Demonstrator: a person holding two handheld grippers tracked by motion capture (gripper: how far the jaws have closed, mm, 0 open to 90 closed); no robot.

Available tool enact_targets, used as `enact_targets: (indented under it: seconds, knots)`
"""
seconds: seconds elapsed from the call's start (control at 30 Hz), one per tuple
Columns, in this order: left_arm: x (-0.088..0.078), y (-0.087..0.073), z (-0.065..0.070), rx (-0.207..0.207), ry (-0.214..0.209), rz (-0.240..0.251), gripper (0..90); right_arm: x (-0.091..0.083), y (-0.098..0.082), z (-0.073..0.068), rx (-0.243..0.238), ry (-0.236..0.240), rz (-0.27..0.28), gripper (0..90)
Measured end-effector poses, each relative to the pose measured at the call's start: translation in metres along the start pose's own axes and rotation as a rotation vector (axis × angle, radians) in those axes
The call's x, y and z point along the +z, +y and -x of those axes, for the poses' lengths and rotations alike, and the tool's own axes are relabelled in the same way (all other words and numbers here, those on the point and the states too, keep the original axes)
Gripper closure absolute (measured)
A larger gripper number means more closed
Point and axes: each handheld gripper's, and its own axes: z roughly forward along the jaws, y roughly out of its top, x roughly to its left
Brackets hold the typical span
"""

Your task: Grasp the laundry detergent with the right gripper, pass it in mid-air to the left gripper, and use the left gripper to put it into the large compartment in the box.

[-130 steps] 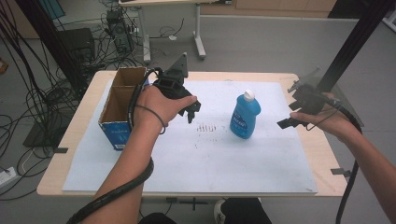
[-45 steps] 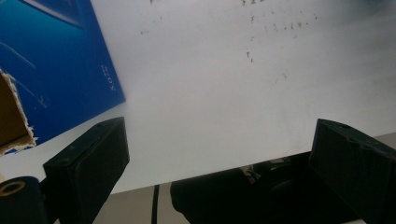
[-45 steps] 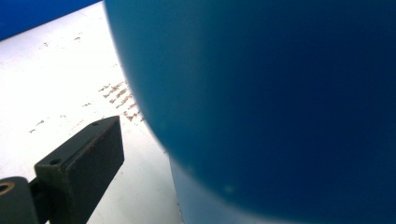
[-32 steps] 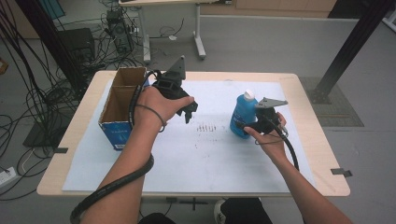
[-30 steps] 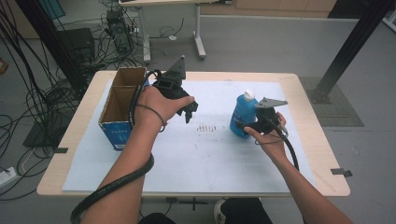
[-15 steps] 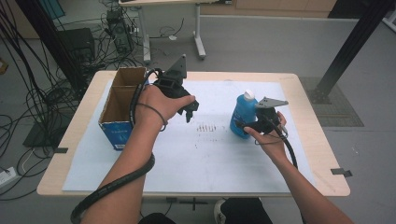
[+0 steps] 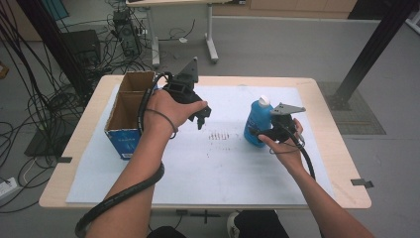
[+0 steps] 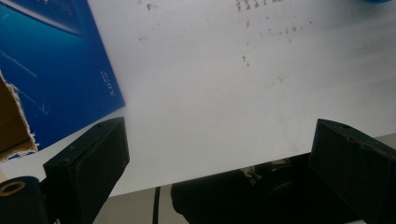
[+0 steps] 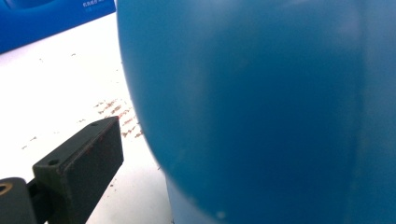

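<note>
**A:** Where is your right gripper (image 7: 258, 133) at this moment?

**B:** You have it pressed up against the blue bottle (image 7: 256, 122), low on its right side. The bottle stands upright on the white sheet (image 7: 223, 168) that covers the bench (image 7: 337, 163), right of centre, its white cap (image 7: 265, 100) on top. In the right gripper view the bottle's blue wall sits right between your fingers; the one finger (image 9: 81, 161) you can see has a sliver of sheet between it and the bottle. The other finger is hidden behind the bottle, so I cannot tell whether you have clamped it or merely bracketed it.

**A:** And your left gripper (image 7: 202, 116)?

**B:** You hold it above the sheet, left of the bottle and well apart from it, just beside the open cardboard box (image 7: 128, 113) with the blue front. Its fingers (image 8: 88, 168) stand wide apart with nothing between them but bare sheet, as the left gripper view shows. The box's blue face (image 8: 51, 65) sits at the upper left of that view.

**A:** Anything else on the sheet?

**B:** A patch of small reddish marks (image 7: 218, 135) lies between your two grippers, near the bottle's base.
</note>
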Motion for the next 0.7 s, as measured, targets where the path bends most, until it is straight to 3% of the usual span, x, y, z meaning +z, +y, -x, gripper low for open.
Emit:
enact_targets:
  seconds: [0.7]
  knots:
    - [-0.0002, -0.0013, 0.0002, 0.003, -0.003, 0.003, 5.2, -0.0012, 0.0009, -0.0017, -0.007, -0.002, 0.015, 1.5]
